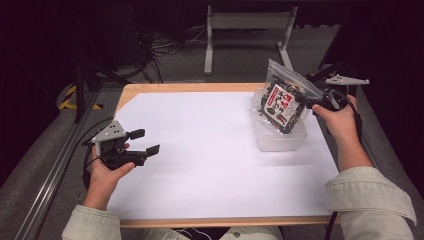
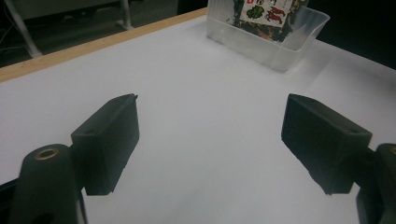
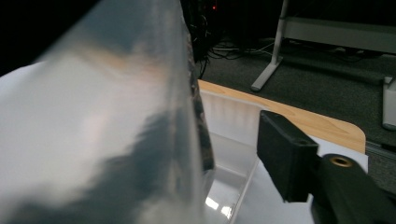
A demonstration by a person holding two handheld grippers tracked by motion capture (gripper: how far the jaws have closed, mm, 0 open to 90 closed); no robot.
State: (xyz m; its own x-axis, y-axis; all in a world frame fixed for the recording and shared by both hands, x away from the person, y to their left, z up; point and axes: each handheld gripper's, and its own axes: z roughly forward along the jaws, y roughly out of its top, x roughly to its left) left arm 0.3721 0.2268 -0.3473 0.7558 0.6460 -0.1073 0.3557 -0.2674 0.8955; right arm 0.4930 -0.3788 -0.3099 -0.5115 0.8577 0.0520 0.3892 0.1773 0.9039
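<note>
Standing tilted in the clear tub (image 1: 280,141) at about two o'clock on the white sheet (image 1: 210,150), the snack bag (image 1: 281,102) leans toward the right gripper (image 1: 311,103), whose jaws stand parted beside the bag's edge, one black pad (image 3: 285,158) clear of the plastic. At about eight o'clock, well apart, the left gripper (image 1: 145,142) hovers over bare sheet with its jaws spread wide and nothing between them.

Wood table (image 1: 150,88) w/ white sheet (image 1: 200,150), clear tub (image 1: 280,141).
</note>
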